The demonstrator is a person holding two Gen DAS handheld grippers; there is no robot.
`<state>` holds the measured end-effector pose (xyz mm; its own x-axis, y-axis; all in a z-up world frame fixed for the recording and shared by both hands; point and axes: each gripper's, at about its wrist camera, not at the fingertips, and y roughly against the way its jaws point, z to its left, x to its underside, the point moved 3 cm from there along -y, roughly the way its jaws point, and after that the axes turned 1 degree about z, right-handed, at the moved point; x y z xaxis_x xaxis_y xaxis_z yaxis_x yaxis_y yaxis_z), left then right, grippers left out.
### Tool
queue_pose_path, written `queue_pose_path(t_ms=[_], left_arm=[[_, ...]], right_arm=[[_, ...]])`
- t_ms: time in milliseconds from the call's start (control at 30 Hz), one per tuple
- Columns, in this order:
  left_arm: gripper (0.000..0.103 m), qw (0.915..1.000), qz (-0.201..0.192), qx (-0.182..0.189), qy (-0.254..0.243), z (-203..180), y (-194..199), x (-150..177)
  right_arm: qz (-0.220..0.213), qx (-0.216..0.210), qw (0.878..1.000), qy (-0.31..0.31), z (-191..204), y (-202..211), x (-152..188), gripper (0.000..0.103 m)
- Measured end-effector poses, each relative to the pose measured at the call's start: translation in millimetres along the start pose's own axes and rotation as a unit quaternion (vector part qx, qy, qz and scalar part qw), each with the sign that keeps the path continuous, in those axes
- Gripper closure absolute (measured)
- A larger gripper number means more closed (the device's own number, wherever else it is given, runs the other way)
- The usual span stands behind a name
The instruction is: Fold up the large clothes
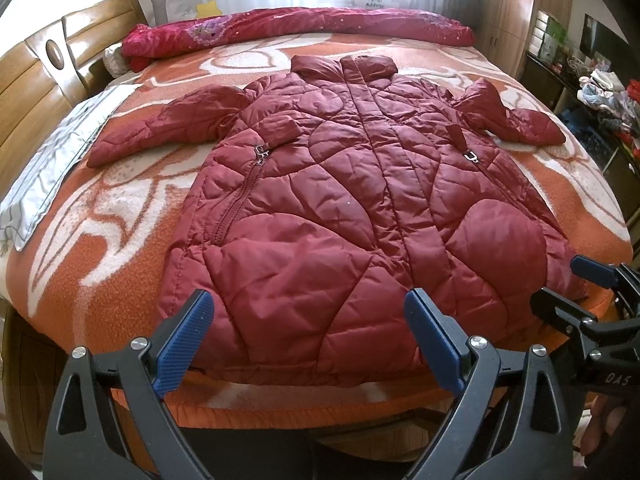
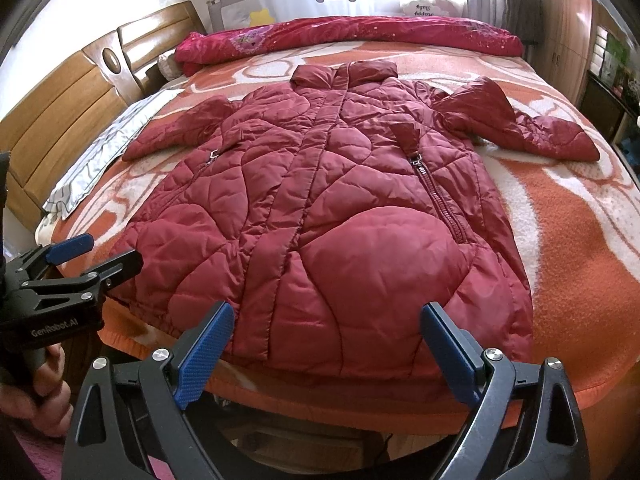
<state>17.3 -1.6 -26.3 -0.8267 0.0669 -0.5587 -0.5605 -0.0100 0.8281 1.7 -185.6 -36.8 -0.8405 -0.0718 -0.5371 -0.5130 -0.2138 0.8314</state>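
Both tools stand released: the left tool point(image 1: 308, 336) hangs with its blue-padded fingers spread wide over the near-left hem, and the right tool point(image 2: 326, 344) is likewise spread over the near-right hem, neither touching cloth. Task object, a dark red quilted puffer coat point(image 1: 352, 208), lies front-up and flat on the orange-and-white patterned blanket point(image 1: 120, 216) covering the bed, collar toward the far side, hem at the near bed edge. Left sleeve point(image 1: 160, 128) extends outward toward the wooden headboard point(image 1: 48, 92); right sleeve point(image 2: 516, 120) bends outward toward the opposite edge. Folding has not begun, by my judgement. Likely first step: bring each sleeve across the chest. To do it well, pinch near the cuff through the full padded thickness, since the slick shell will probably slip from a shallow grip; lift just enough to clear the body and lay the sleeve flat before letting go. Puffy filling may spring back, so press the fold down. Edges: the hem sits just beside the bed's near edge, so pulling toward the person risks the coat sliding off. Open blanket lies on both sides of the coat and beyond the collar, up to the rolled crimson floral quilt point(image 1: 296, 28); a grey-white striped cloth point(image 1: 52, 168) occupies the headboard side.
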Motion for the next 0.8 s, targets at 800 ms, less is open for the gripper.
queue_pose_path(t_ms=[800], left_arm=[[0.006, 0.9985, 0.053, 0.0, -0.013, 0.4, -21.2, -6.2]], right_arm=[[-0.044, -0.035, 0.997, -0.046, -25.0, -4.5, -9.5, 0.008]])
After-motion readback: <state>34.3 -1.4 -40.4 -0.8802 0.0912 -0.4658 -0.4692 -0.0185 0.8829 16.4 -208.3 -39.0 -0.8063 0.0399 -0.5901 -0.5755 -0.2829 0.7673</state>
